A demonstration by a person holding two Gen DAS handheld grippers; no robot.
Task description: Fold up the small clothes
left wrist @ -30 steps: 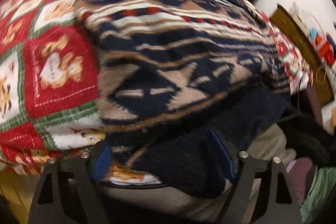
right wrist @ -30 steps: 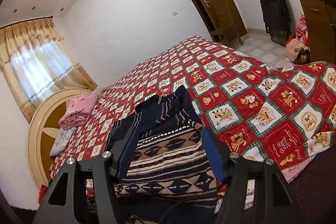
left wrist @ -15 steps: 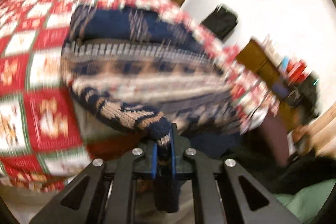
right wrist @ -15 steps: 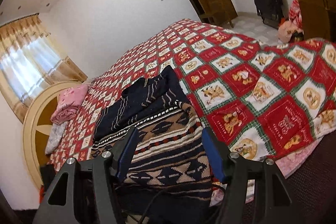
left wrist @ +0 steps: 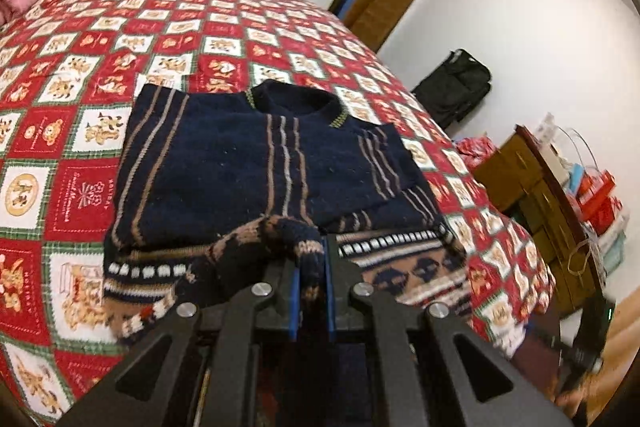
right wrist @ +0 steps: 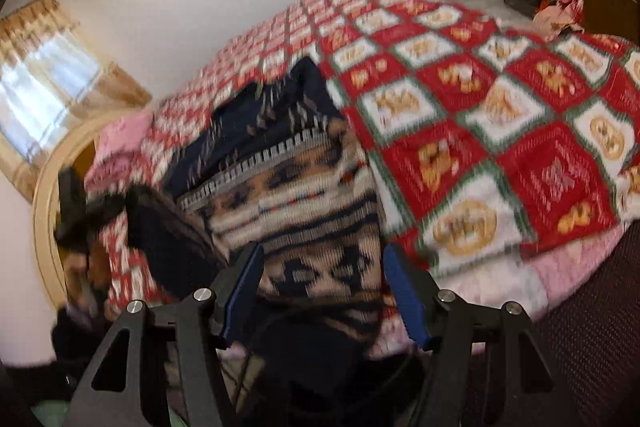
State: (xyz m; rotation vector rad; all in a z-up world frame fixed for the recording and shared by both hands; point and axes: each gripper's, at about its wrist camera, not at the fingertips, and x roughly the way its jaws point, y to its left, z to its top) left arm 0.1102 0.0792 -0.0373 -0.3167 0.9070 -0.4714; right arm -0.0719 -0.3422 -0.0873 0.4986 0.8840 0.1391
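- The left gripper [left wrist: 311, 291] is now clamping a bunched hem corner of the knitted sweater [left wrist: 256, 167] between its fingers; a second ago those fingers were standing wide apart over the patterned band, so the pinch is fresh.
- That pinched corner is riding up off the bedspread [left wrist: 80, 75] and curling over the fingertips, while the rest of the sweater is lying just beyond the fingers, neck hole at the far end, both sleeves already turned in across the navy body.
- Compared with the earlier close, fabric-filled view, the whole garment is now showing, which suggests the hem is being lifted to carry it toward the collar for the bottom-to-top fold.
- The right gripper [right wrist: 324, 291] is holding its fingers apart, as it was a second ago, and is now lower and closer to the other hem corner: the patterned band is sitting between the blue pads, but I judge they are not pressing on it.
- For an even fold that side probably needs gripping too.
- The right view is smeared by motion, so whether a pad is brushing the knit is hard to tell.
- The near hem edge is hidden under both grippers' frames.
- The dark shape left of the right fingers is likely the left gripper and raised cloth, but too blurred to confirm.
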